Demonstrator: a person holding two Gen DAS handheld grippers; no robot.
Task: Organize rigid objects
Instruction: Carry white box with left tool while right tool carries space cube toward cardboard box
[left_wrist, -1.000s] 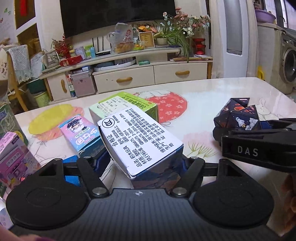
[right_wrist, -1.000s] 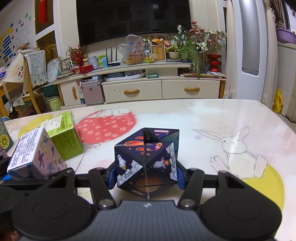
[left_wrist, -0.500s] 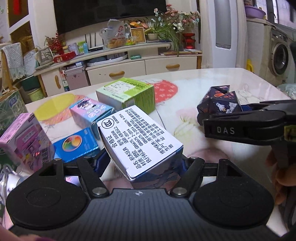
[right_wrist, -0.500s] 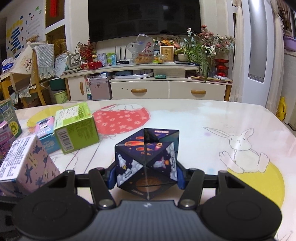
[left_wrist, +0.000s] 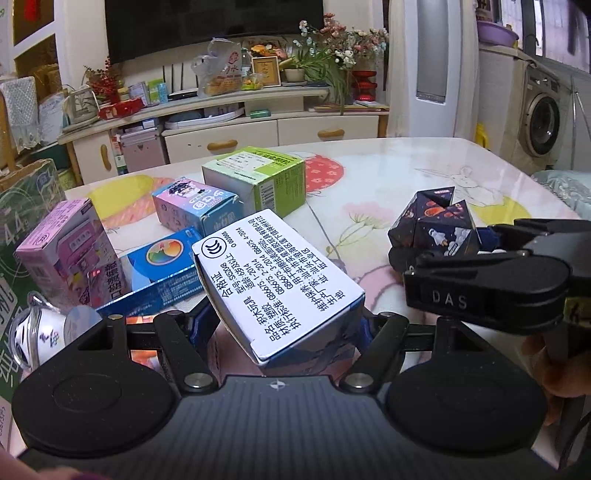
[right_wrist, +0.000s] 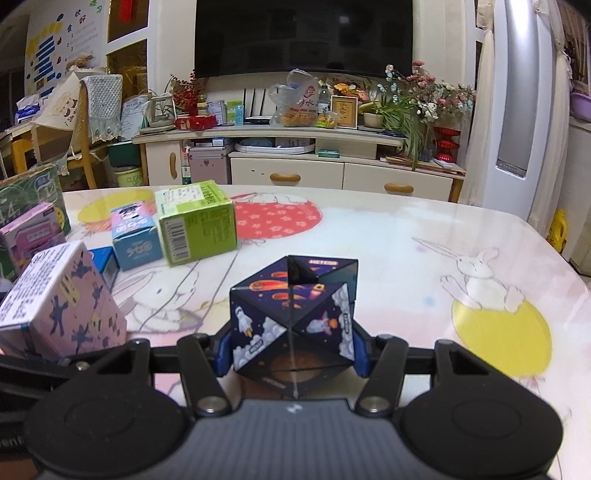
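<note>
**Two loaded grips above a crowded table**

Left hand-held gripper (left_wrist: 286, 325) pinches the white-labelled box (left_wrist: 277, 284), tilted, just above the table (left_wrist: 388, 192). Right hand-held gripper (right_wrist: 293, 350) pinches the space-print cube (right_wrist: 295, 317) by its side faces.

Risks, as judged:
- Tilted box may pivot between the pads and slip.
- Setting it down may knock the blue box (left_wrist: 162, 273) or pink box (left_wrist: 66, 251), which sit close together.
- Both grippers work near each other; contact could dislodge the cube.
</note>
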